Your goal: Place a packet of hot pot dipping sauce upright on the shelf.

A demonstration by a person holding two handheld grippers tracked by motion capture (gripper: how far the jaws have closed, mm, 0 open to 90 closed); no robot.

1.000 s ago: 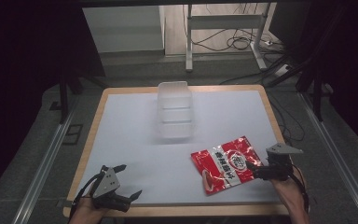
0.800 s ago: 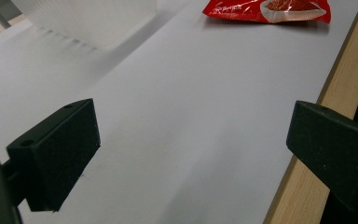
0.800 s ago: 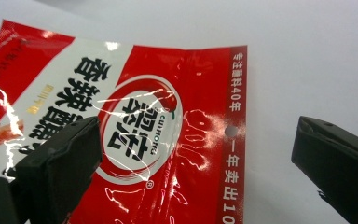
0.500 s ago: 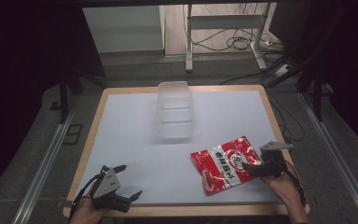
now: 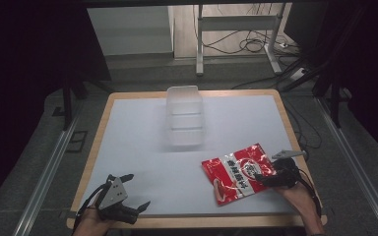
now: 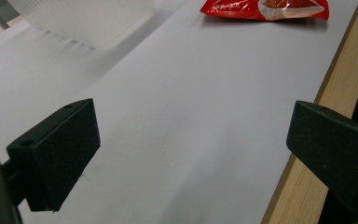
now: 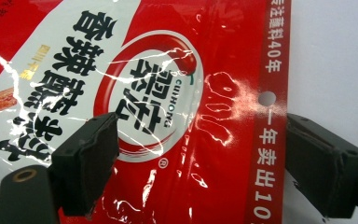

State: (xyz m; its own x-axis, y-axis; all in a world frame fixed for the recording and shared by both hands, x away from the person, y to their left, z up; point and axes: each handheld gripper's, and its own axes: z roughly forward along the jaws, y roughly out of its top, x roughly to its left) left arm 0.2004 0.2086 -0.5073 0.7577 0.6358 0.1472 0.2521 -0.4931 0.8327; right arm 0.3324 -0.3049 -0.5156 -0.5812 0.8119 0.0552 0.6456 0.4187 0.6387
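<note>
Packet (image 5: 237, 173) of red snack food lies flat near your right front corner of the table (image 5: 142, 147) in the high view, with your right gripper (image 5: 269, 178) set at its right edge and a clear box (image 5: 184, 115) standing well apart toward the far side. Your left gripper (image 5: 128, 196) rests at the near left edge, jaws spread and empty. From the left gripper view, its jaws stand wide over bare white surface beside the wooden rim, the packet (image 6: 265, 9) far ahead and the box (image 6: 81, 21) off to the upper left. From the right gripper view, your jaws straddle the packet (image 7: 177, 107) near its sealed edge strip and have just been closing; they remain wide, pads not yet pressing the film. The risk from here is a poor bite: glossy film lying flat could slide away or buckle as you close, and a pinch on the thin edge alone may let the packet swing or slip when lifted.
</note>
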